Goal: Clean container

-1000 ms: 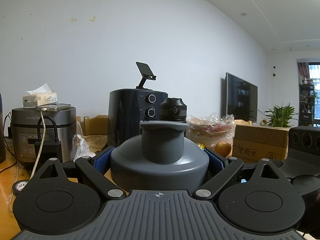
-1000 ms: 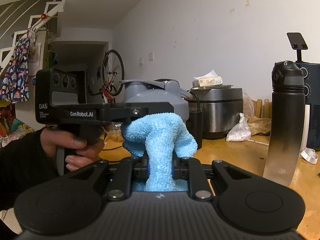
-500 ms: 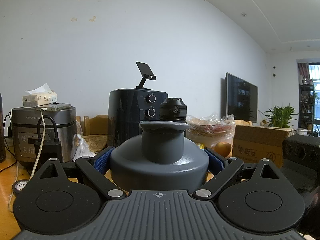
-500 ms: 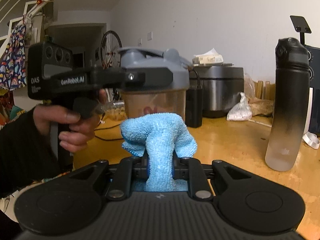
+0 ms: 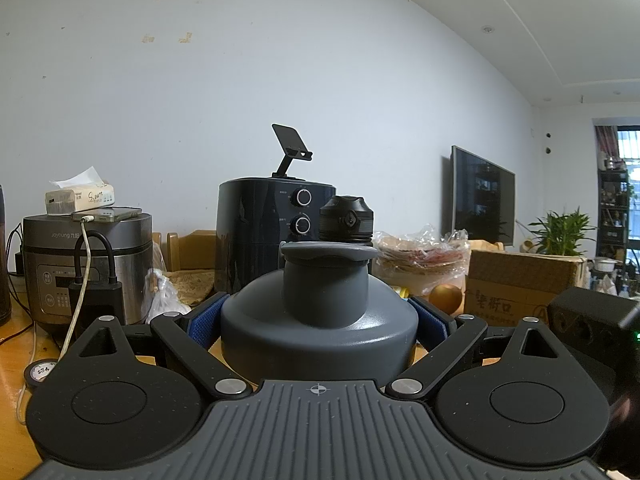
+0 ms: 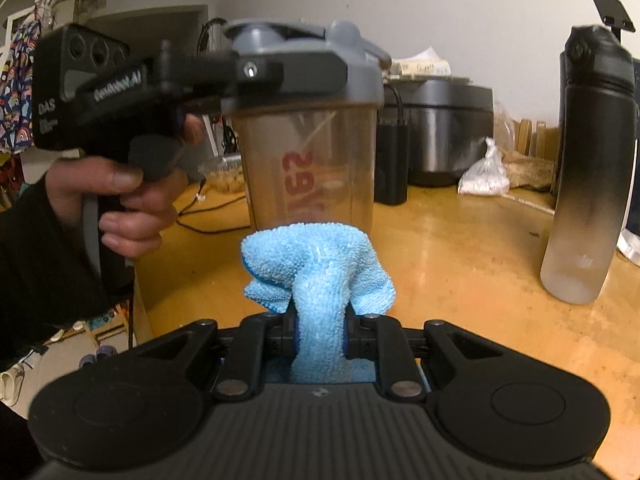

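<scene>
Now holding shaker bottle (image 6: 312,148) by its grey lid (image 5: 320,320) in left gripper (image 5: 318,320), blue pads clamping the lid's two sides, bottle standing upright above the wooden table (image 6: 460,248); bottom edge hidden, so resting or lifted, cannot tell. Gripping bunched blue microfibre cloth (image 6: 320,276) tight in right gripper (image 6: 320,336), jaws closed on its neck. Having dropped over the last second from lid level to the clear body with red lettering, cloth now sitting low in front of the wall; touching or just short, cannot tell. Probably lining up for wiping the outer wall; how much is wiped already, not showing. Passing black gradient water bottle (image 6: 588,168) and rice cooker (image 5: 88,268) behind.
</scene>
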Motion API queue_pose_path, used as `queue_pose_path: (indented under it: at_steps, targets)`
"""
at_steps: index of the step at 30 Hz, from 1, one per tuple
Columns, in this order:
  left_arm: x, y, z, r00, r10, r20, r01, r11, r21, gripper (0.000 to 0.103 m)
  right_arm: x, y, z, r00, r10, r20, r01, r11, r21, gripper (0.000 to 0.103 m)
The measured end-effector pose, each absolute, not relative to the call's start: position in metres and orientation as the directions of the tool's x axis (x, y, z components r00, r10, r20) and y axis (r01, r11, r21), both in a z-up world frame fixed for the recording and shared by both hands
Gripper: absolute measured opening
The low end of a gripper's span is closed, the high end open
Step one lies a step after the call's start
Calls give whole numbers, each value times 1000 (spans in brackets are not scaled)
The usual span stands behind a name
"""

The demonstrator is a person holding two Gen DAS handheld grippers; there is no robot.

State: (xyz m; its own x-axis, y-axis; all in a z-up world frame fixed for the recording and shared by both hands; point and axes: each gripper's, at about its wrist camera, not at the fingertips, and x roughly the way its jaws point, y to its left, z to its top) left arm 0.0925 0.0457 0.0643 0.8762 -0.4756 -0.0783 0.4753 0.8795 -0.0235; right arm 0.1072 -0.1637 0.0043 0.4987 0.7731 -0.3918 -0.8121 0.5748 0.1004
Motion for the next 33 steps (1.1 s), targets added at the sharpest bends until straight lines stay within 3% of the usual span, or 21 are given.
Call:
queue_pose_path:
  at_steps: [14, 33]
  targets:
    - [92, 46, 63, 875, -478, -76, 478, 878, -24, 95, 112, -149, -7, 476, 733, -486, -810, 581, 81, 12]
    - [93, 47, 64, 875, -479, -76, 478, 878, -25, 95, 105, -156, -4, 508, 753, -418, -805, 587, 80, 11]
